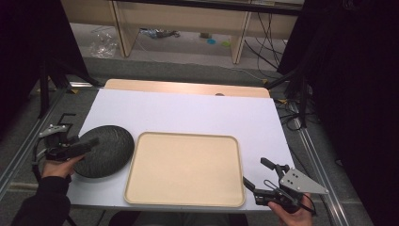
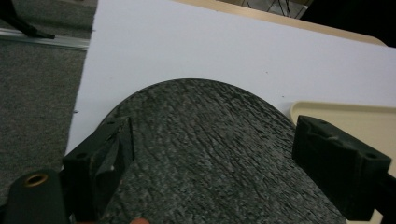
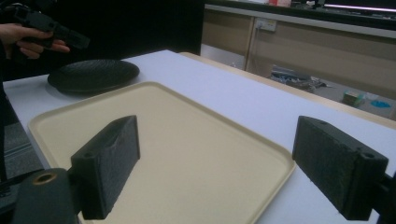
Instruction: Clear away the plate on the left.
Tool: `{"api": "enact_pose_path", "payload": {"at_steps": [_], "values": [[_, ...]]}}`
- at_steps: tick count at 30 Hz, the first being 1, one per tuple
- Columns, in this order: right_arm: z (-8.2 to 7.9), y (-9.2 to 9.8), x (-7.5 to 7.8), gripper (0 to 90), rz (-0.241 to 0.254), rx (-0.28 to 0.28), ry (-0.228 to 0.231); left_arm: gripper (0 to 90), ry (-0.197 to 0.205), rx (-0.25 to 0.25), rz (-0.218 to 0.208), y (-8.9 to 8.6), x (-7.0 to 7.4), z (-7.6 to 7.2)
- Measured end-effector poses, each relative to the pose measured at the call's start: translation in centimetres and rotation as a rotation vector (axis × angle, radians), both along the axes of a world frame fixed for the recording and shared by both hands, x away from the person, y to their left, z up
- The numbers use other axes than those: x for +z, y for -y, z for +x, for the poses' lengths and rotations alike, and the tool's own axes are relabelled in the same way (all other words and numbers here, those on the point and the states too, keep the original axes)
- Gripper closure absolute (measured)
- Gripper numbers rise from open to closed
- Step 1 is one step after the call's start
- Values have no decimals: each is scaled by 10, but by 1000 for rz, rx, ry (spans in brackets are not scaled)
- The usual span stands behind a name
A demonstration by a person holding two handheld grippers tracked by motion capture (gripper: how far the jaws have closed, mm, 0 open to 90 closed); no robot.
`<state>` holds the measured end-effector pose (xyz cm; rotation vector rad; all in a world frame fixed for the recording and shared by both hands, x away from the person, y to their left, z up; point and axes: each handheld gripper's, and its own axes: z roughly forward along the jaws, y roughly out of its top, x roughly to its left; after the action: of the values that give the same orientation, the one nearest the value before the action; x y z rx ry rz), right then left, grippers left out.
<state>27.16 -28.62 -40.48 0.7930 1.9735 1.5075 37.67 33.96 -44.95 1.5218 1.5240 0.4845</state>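
Observation:
A round black textured plate (image 1: 106,151) lies on the white table cover at the left, next to a beige rectangular tray (image 1: 186,169). My left gripper (image 1: 91,143) hovers over the plate's left edge, open, with the plate (image 2: 210,154) spread beneath and between its jaws (image 2: 218,135). From the right gripper view, that left gripper (image 3: 51,30) sits a little above the plate (image 3: 93,74), not touching it. At the tray's near right corner, my right gripper (image 1: 257,173) stands open and holds nothing; its jaws (image 3: 219,142) frame the bare tray (image 3: 163,154).
The white cover (image 1: 188,113) lies on a wooden tabletop (image 1: 188,87) whose far edge shows. Metal rails (image 1: 320,165) run along both sides of the table. Cables (image 1: 268,42) and shelving stand on the floor beyond.

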Motion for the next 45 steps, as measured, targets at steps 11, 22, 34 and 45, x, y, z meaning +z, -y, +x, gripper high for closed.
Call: {"api": "enact_pose_path", "payload": {"at_steps": [11, 22, 34, 45], "values": [[0, 0, 0, 160, 1, 7, 1, 128, -72, 10, -57, -23, -10, 1], [-1, 0, 1, 161, -22, 9, -11, 143, -117, 40, -157, -40, -19, 2], [-1, 0, 1, 164, -32, 25, -14, 150, -193, 50, -165, -47, -30, 3], [-1, -2, 0, 164, -29, 27, -6, 165, -251, 10, -192, -46, -36, 7]]}}
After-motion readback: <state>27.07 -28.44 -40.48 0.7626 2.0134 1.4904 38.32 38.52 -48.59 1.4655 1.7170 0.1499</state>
